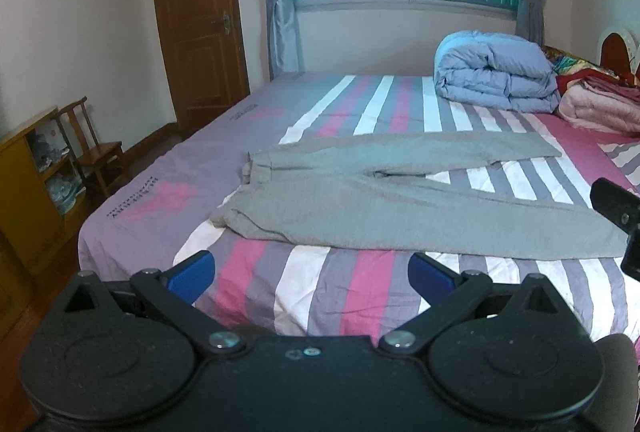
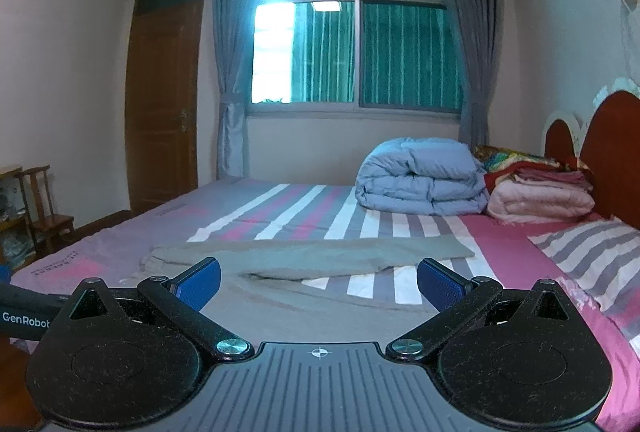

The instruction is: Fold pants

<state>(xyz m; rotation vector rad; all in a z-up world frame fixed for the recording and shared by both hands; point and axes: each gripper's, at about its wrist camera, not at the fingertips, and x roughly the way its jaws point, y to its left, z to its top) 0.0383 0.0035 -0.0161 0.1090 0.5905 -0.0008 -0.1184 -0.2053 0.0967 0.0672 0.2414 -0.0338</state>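
Grey pants [image 1: 360,192] lie spread flat on the striped bed sheet [image 1: 320,296], waistband to the left and both legs running right in a narrow V. My left gripper [image 1: 312,274] hovers open over the near edge of the bed, short of the near leg, holding nothing. Part of the right gripper's black body [image 1: 618,216] shows at the right edge of the left wrist view. In the right wrist view the same pants [image 2: 312,256] lie just ahead, and my right gripper [image 2: 320,282] is open and empty above the near leg.
A folded blue duvet [image 1: 496,76] and pink blankets [image 1: 600,108] are stacked at the far right near the red headboard [image 2: 612,152]. A striped pillow [image 2: 592,248] lies on the right. A wooden chair [image 1: 96,152] and yellow cabinet [image 1: 28,192] stand left of the bed.
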